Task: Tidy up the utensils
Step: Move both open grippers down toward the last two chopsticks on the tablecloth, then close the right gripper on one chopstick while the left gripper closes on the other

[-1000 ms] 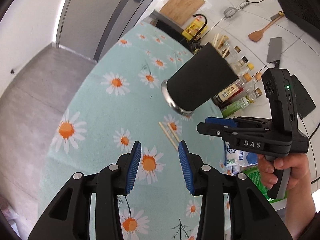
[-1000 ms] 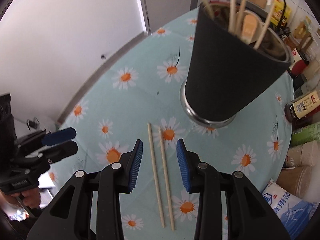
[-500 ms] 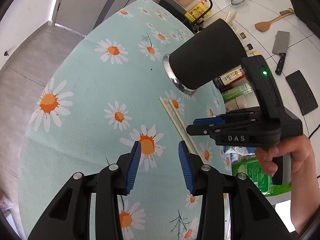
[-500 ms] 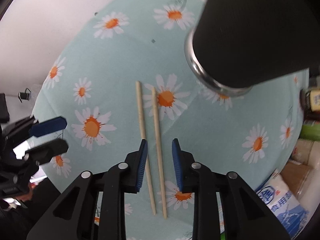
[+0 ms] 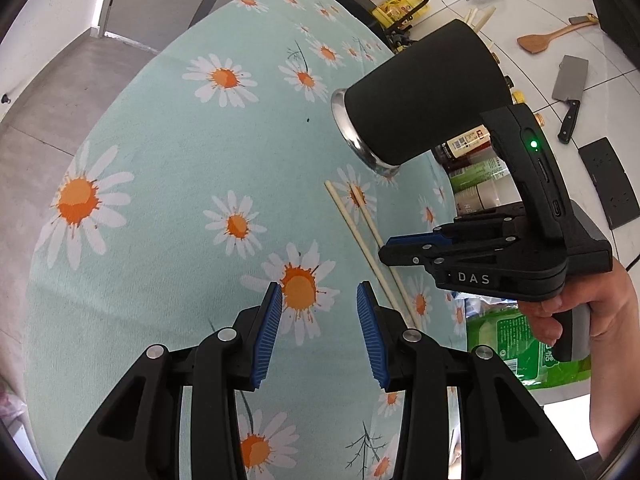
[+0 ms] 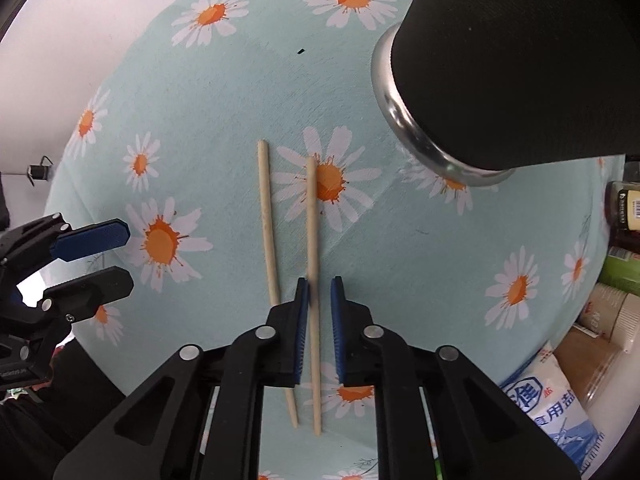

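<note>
- Two chopsticks lie side by side on the daisy tablecloth [image 6: 200,80], just beside the black utensil holder [image 6: 520,60]; the right gripper [image 6: 319,284] points down over them and straddles only the right chopstick [image 6: 312,240].
- Its jaws are nearly together, with that stick in the narrow gap; the frames show a sliver of space on one side, so I judge the pinch only just made, if made at all.
- To do this well, the pads should seat squarely on the stick before any lift, and the left chopstick [image 6: 267,220], which passes just outside the left finger, should stay untouched.
- Gripped past its middle, toward the near end, the stick will likely tip; a slow, straight rise should keep it from swinging into the holder's metal base.
- The left gripper [image 5: 320,296] hangs over the cloth, jaws apart and empty.
- Compared with a second ago, the right jaws were wide enough to span both chopsticks and the holder's rim and its contents were in view; now the camera sits lower and only the holder's wall shows.
</note>
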`<state>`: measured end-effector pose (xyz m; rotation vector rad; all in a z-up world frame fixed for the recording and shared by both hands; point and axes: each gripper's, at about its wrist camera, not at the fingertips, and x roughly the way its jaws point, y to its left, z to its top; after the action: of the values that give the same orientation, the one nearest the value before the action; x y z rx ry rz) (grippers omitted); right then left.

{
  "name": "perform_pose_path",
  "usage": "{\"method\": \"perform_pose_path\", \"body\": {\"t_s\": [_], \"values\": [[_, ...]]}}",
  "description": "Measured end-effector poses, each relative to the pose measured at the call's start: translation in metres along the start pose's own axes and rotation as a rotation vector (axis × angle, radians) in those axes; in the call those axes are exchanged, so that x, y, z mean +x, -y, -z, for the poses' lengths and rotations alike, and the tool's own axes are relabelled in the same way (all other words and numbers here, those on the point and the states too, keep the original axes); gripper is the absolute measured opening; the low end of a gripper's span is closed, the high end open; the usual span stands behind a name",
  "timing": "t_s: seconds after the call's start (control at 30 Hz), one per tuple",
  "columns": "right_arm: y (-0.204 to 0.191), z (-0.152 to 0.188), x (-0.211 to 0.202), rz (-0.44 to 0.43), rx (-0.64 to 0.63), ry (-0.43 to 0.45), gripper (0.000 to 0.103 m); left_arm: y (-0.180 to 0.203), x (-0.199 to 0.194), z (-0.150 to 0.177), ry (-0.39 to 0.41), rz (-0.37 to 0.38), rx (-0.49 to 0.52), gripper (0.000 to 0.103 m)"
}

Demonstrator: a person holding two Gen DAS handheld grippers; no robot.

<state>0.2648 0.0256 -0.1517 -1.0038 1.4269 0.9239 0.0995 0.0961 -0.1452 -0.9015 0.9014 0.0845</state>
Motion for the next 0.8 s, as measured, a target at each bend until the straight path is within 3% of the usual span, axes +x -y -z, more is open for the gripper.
{"method": "perform_pose_path", "body": {"t_s": [0.33,0.63,0.8], "values": [[0.024,0.017,-0.003,-0.058,0.037,0.051,0.005,0.004,0.008,-0.014,-0.044,-0.029,0.001,0.037],[0.073,0.069,-0.042,-0.155,0.11,0.212,0.005,0.037,0.035,-0.021,-0.108,-0.084,-0.02,0.037],[0.099,0.097,-0.082,-0.218,0.179,0.343,0.005,0.054,0.055,-0.028,-0.146,-0.172,-0.027,0.037]]}}
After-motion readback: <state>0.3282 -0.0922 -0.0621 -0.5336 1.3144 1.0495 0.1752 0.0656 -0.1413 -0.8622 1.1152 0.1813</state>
